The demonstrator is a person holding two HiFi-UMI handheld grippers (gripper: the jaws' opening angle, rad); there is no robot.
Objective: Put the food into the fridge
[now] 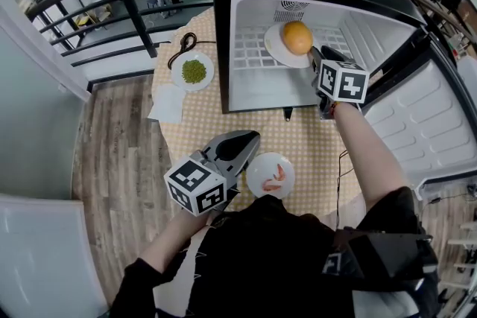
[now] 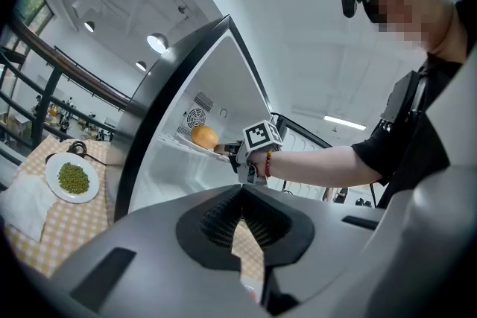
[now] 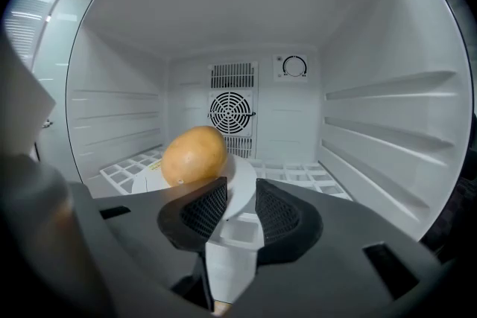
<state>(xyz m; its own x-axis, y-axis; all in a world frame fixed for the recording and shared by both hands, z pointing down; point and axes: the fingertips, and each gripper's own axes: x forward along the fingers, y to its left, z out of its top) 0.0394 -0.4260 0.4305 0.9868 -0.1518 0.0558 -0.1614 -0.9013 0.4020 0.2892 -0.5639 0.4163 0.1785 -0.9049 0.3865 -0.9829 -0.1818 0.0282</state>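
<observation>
A round golden-yellow piece of food (image 1: 297, 37) lies on a white plate (image 1: 277, 48) that rests on the wire shelf inside the open black mini fridge (image 1: 223, 48). My right gripper (image 1: 313, 56) reaches into the fridge. In the right gripper view it (image 3: 240, 190) is open, with the near rim of the plate (image 3: 242, 175) showing in the gap and the food (image 3: 194, 155) just beyond. My left gripper (image 1: 252, 136) is shut and empty, hovering level above the table beside a small plate (image 1: 259, 173) of pink shrimp (image 1: 277, 176).
A plate (image 1: 179, 74) of green peas, a white napkin (image 1: 168, 103) and a black cable (image 1: 182, 45) lie on the checkered tablecloth left of the fridge. The fridge door (image 1: 425, 123) hangs open to the right. A railing runs behind the table.
</observation>
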